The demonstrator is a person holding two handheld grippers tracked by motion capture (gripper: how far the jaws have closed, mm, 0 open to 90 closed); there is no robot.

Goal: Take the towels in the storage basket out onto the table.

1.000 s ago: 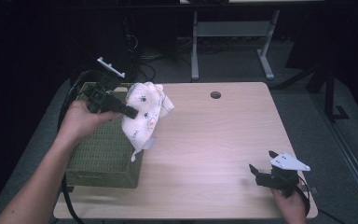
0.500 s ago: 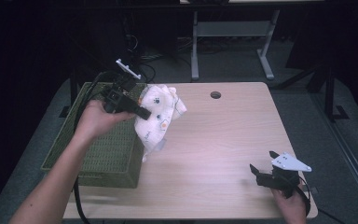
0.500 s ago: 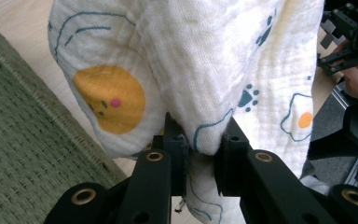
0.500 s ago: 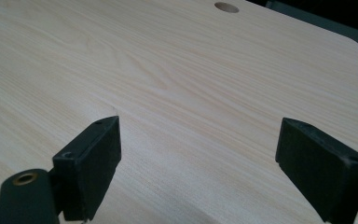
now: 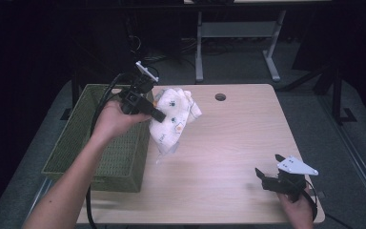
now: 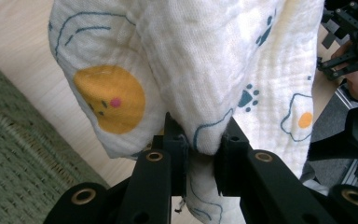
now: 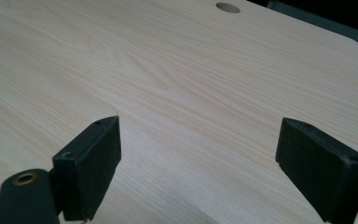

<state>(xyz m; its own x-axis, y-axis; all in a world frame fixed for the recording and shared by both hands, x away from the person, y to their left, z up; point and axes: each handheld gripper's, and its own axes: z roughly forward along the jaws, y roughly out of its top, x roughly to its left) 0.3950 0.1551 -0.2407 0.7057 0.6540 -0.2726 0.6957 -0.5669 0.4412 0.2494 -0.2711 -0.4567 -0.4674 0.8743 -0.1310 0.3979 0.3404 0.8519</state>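
White printed cloth [image 6: 205,70] pinched by left fingers [image 6: 175,144] | high view: basket [image 5: 76,143] beside | right fingers [image 7: 93,158] apart

Premises: a lab or office-type recording room. Evidence: a light wood-grain desk [image 5: 228,143] with a round cable hole [image 5: 220,97], grey carpet floor [image 5: 314,109], a metal-legged bench frame [image 5: 236,33] behind, cables [image 5: 138,45] trailing on the dark surround.

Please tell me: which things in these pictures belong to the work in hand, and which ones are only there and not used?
In use:
- printed cloth, pinched by the left gripper and hanging over the table
- green woven basket, beside the cloth at the table's left edge

Not used:
- right gripper, open, low over the table's near right corner
- round cable hole
- metal stand on the floor behind
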